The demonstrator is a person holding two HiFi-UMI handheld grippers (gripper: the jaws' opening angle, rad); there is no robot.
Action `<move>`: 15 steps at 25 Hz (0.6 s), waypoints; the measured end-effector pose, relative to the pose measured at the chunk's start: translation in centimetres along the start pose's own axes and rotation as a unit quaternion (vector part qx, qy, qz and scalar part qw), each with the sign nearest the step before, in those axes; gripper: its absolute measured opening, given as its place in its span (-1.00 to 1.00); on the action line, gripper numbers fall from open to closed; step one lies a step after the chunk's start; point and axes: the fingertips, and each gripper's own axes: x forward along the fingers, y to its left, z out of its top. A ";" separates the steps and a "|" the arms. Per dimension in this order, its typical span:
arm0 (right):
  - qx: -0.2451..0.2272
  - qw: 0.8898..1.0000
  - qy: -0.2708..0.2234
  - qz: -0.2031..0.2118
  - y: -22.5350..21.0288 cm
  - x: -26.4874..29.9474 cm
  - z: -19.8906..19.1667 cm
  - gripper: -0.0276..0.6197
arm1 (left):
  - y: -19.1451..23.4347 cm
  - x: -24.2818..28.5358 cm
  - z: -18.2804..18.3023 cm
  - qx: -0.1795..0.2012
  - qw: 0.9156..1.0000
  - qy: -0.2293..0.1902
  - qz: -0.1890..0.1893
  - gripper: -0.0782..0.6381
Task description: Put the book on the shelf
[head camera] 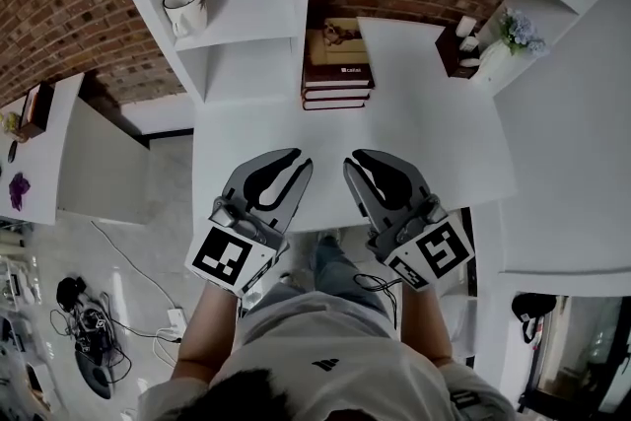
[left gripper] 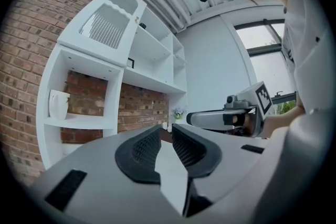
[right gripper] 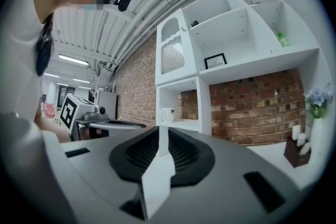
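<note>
A stack of three dark books (head camera: 337, 84) lies flat at the back of the white table (head camera: 246, 128), against the brick wall and right beside the white shelf unit (head camera: 246, 15); a small brown box (head camera: 333, 40) rests on top. Both grippers hover level over the table's near edge, well short of the books. My left gripper (head camera: 292, 157) (left gripper: 167, 132) shows a narrow gap between its dark ribbed pads, with nothing in it. My right gripper (head camera: 359, 157) (right gripper: 159, 134) stands the same way, slightly open and empty.
A white mug (head camera: 184, 8) (right gripper: 167, 114) stands on a shelf board at the left. At the back right are a vase of pale flowers (head camera: 513, 35) and a dark holder (head camera: 455, 52). Upper shelf compartments hold a framed sign (right gripper: 215, 61). Cables lie on the floor (head camera: 99, 330).
</note>
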 end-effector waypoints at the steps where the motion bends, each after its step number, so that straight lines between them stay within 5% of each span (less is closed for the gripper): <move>1: -0.001 1.000 0.003 0.002 -0.8 0.5 -0.1 -0.76 | 0.5 0.8 0.0 0.001 1.000 0.001 0.002 -0.59; 15: 0.013 0.999 0.043 0.014 -10.7 4.5 -3.2 -0.66 | 6.0 10.3 -3.3 0.001 0.999 0.030 0.025 -0.37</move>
